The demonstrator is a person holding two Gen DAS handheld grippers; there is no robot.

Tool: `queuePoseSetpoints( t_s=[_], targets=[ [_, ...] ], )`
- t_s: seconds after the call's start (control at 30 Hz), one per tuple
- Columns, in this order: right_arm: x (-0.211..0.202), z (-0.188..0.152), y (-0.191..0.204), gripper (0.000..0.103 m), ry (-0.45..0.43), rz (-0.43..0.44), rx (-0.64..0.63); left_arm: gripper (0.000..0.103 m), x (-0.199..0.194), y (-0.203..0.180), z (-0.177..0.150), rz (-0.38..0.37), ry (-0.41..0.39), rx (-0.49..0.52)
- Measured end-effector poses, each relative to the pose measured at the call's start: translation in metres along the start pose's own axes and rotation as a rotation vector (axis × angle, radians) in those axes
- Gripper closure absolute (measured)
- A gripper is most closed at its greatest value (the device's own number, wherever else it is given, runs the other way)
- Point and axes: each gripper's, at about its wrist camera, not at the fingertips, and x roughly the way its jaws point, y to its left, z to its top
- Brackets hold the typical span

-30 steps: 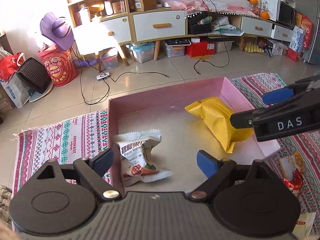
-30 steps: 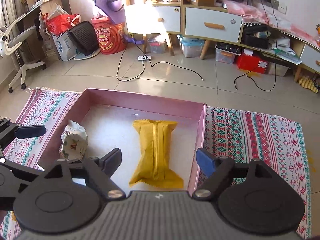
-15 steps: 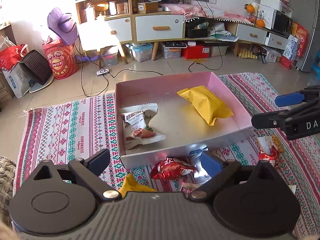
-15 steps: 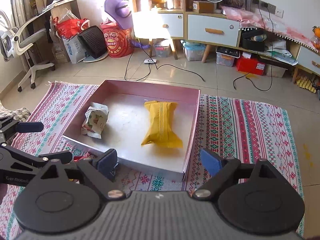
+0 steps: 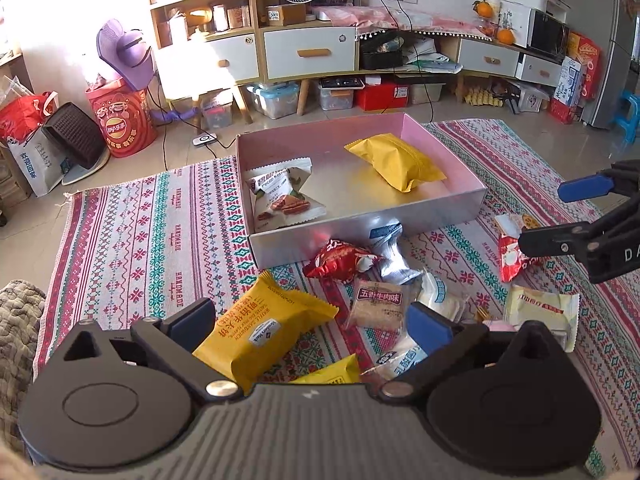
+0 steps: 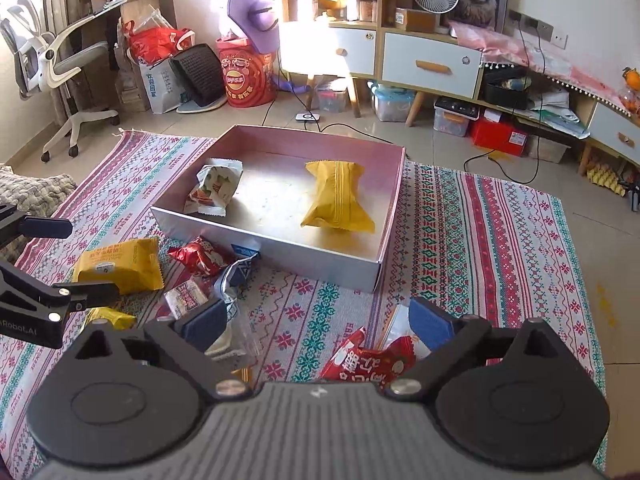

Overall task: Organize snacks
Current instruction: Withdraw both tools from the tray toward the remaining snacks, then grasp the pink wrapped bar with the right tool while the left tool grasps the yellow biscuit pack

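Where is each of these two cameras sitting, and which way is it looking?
Left wrist: rides the left gripper, looking forward and down at the rug's snacks and pink box; own jaws opening, empty; right gripper at the right edge.
Right wrist: rides the right gripper, looking likewise; own jaws opening, empty; left gripper at the left edge.
Shared: box, yellow pack, pecan pack.

Both tilted downward, the left hand-held gripper and the right hand-held gripper have jaws opening wide, nothing pinched between their blue pads.
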Motion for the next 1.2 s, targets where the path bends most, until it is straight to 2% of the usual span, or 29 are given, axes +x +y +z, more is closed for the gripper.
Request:
queuePoseSetpoints(
  t_s=[0.17, 0.4, 0.63, 0.77, 1.0, 1.2],
  targets=[
    [-0.001, -0.022, 0.011, 0.003, 0.005, 0.03, -0.048, 0.0, 0.0, 0.006, -0.027, 0.014, 0.027, 0.036],
    [-0.002, -0.045, 0.028, 0.003, 0.018, 0.044, -0.131, 0.0, -0.003, 0.018, -0.053, -0.031, 0.045, 0.049],
    [-0.001, -0.061, 0.049, 0.003, 0.062, 0.089, -0.194, 0.0, -0.002, 0.02, -0.062, -0.054, 0.055, 0.051],
    [-0.001, -0.068, 0.062, 0.007, 0.077, 0.097, -0.246, 0.001, 0.004, 0.015, -0.061, -0.053, 0.075, 0.038],
    [0.007, -0.082, 0.075, 0.022, 0.147, 0.129, -0.293, 0.012, 0.016, 0.004, -0.062, -0.091, 0.119, 0.006],
    [0.007, -0.083, 0.08, 0.025, 0.155, 0.137, -0.299, 0.023, 0.021, 0.001, -0.063, -0.085, 0.147, 0.001]
  ],
)
